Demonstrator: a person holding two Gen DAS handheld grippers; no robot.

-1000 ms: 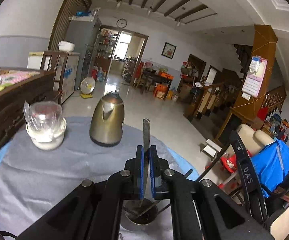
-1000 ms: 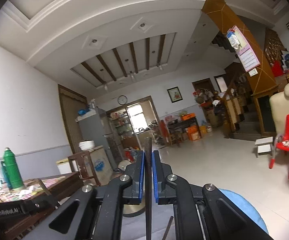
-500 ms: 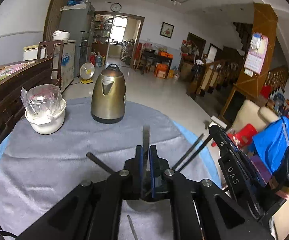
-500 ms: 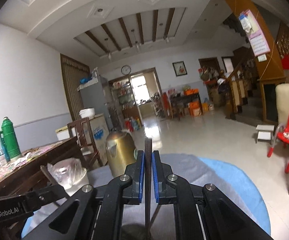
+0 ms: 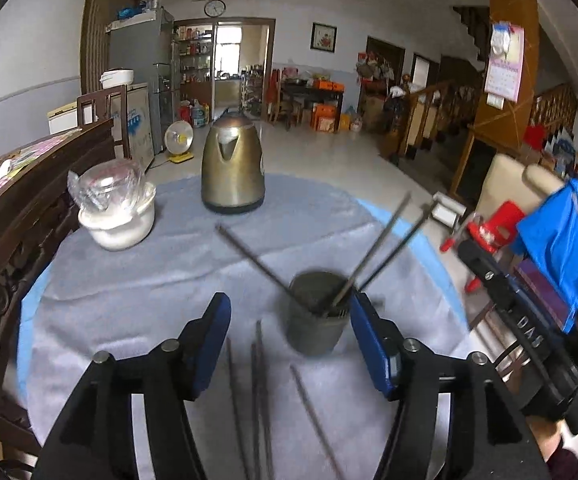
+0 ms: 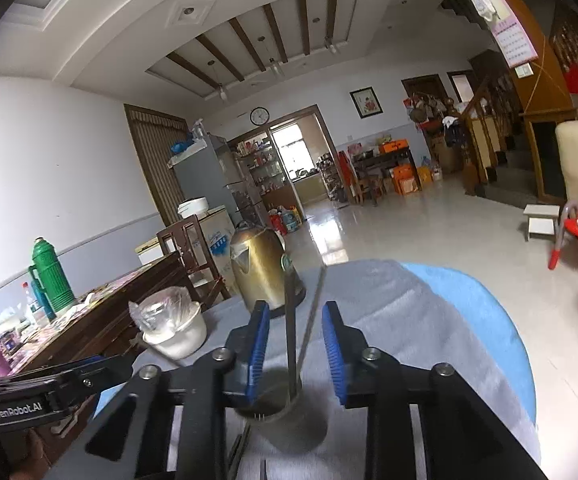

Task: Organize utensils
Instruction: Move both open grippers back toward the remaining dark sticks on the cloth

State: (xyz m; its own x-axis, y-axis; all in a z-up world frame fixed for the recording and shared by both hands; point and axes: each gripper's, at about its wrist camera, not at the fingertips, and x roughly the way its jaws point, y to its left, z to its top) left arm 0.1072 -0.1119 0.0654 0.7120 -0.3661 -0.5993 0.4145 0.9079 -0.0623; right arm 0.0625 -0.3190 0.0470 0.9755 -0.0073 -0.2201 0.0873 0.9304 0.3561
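A dark metal cup (image 5: 317, 320) stands on the grey cloth and holds three dark chopsticks (image 5: 377, 240) that lean outwards. Several more chopsticks (image 5: 255, 392) lie flat on the cloth in front of it. My left gripper (image 5: 289, 344) is open and empty, its blue pads either side of the lying chopsticks and the cup. My right gripper (image 6: 295, 346) is open just above the cup (image 6: 285, 424), with two upright chopsticks (image 6: 291, 340) standing loose between its pads.
A brass kettle (image 5: 233, 168) and a white bowl with a plastic-wrapped lid (image 5: 115, 208) stand at the back of the round table (image 5: 137, 280). A dark wooden sideboard (image 5: 13, 208) is at the left. The right gripper's body (image 5: 529, 332) shows at right.
Both grippers have opened and let go of their chopsticks, which now stand in the cup. The left gripper has pulled back and tilted down, so the cup and lying chopsticks show.
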